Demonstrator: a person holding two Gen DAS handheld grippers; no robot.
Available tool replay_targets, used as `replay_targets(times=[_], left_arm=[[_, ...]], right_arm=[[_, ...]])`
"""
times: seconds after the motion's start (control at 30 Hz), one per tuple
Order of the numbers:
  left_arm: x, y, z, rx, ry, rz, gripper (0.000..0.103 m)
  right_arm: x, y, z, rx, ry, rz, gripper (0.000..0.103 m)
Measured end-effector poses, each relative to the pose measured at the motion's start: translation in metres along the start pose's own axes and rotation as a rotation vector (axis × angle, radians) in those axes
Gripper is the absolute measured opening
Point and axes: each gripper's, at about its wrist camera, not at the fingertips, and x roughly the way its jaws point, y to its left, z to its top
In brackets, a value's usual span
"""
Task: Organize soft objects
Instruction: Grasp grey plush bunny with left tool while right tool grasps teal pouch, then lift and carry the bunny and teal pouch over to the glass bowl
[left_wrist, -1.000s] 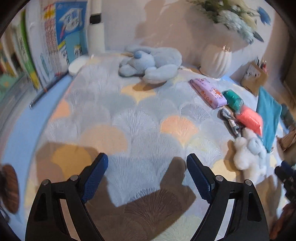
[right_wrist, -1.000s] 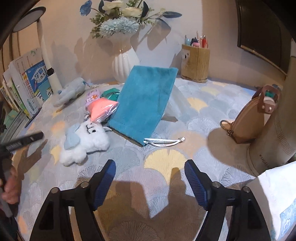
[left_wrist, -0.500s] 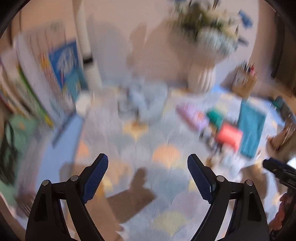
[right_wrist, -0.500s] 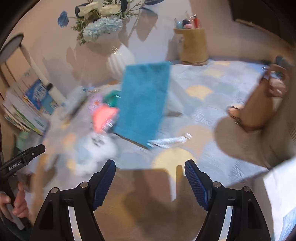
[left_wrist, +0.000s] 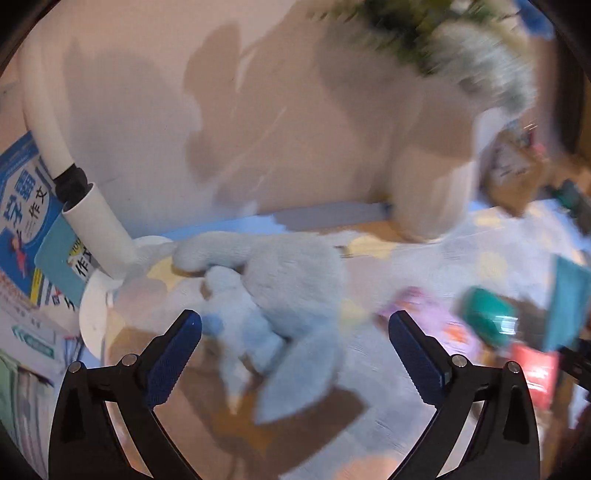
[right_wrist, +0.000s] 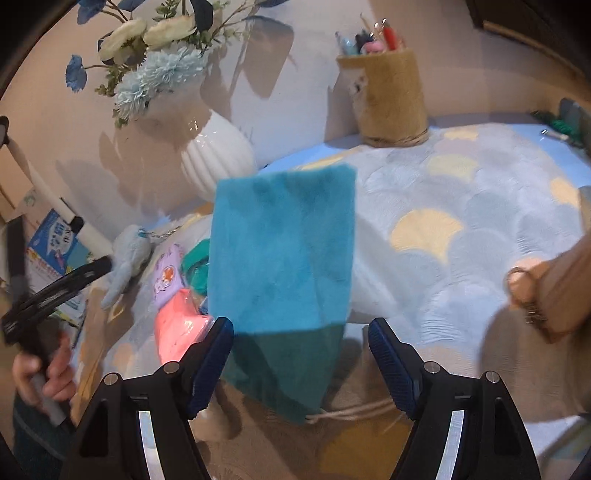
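Observation:
A pale blue plush toy (left_wrist: 280, 295) lies on the patterned cloth, blurred in the left wrist view. My left gripper (left_wrist: 295, 343) hangs just over it with its jaws opening. The toy shows between the fingers, and neither pad presses on it. My right gripper (right_wrist: 301, 354) is open over the near end of a teal drawstring pouch (right_wrist: 280, 266). The pouch's white cord (right_wrist: 351, 413) trails out below it. The pads stand clear of the pouch. Left of the pouch lie a pink packet (right_wrist: 177, 332), a purple packet (right_wrist: 168, 277) and the blue plush toy (right_wrist: 125, 262).
A white ribbed vase (right_wrist: 218, 162) with flowers and a tan pen holder (right_wrist: 391, 99) stand at the back wall. A tan bag (right_wrist: 554, 291) sits at the right. Books (left_wrist: 26, 236) and a white lamp arm (left_wrist: 96, 229) crowd the left. A hand (right_wrist: 48, 373) grips the left tool.
The left gripper has swept forward to the blue plush toy, which was far off before, and its jaws stand wider. The right gripper has moved in over the teal pouch and rolled.

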Motion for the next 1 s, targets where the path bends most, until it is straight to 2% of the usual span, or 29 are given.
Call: replay_targets(times=[0.13,0.2,0.23,0.3,0.37,0.47,0.57,0.67,0.7,0.73,0.83,0.87,0.93,1.0], left_arm=[[0.027,0.007,0.006,-0.021,0.044,0.017,0.1],[0.033,0.003,0.004,-0.005,0.05,0.059,0.092],[0.032,0.001,0.002,-0.008,0.032,0.073,0.09],[0.027,0.002,0.001,-0.028,0.01,0.075,0.082],[0.019,0.003,0.001,-0.038,-0.001,0.086,0.076],[-0.007,0.008,0.0,-0.083,-0.035,0.089,0.074],[-0.044,0.016,-0.009,-0.144,-0.071,0.057,0.074],[-0.085,0.014,-0.031,-0.15,-0.09,0.023,0.074],[-0.093,0.012,-0.038,-0.144,-0.092,0.018,0.074],[-0.102,0.008,-0.047,-0.139,-0.089,0.011,0.074],[-0.122,-0.009,-0.075,-0.125,-0.072,-0.046,0.074],[-0.127,-0.013,-0.084,-0.125,-0.067,-0.06,0.074],[-0.133,-0.027,-0.103,-0.117,-0.047,-0.099,0.074],[-0.137,-0.038,-0.117,-0.108,-0.034,-0.13,0.075]], right_arm=[[0.001,0.008,-0.003,-0.045,-0.036,-0.027,0.071],[0.001,0.012,-0.005,-0.076,-0.046,-0.033,0.061],[0.002,0.014,-0.006,-0.088,-0.043,-0.034,0.052],[0.001,0.018,-0.007,-0.117,-0.052,-0.031,0.044],[-0.003,0.017,-0.009,-0.121,-0.08,-0.016,0.027],[-0.015,0.017,-0.012,-0.12,-0.133,-0.013,0.019],[-0.026,0.018,-0.014,-0.128,-0.166,0.008,0.015],[-0.049,0.016,-0.015,-0.099,-0.189,0.106,0.015],[-0.057,0.014,-0.014,-0.076,-0.18,0.172,0.015],[-0.064,0.012,-0.014,-0.058,-0.181,0.199,0.015],[-0.081,0.015,-0.014,-0.086,-0.142,0.232,0.015],[-0.08,0.02,-0.014,-0.119,-0.09,0.223,0.015],[-0.076,0.028,-0.02,-0.18,-0.037,0.099,0.015],[-0.072,0.024,-0.027,-0.18,0.018,0.1,0.015]])
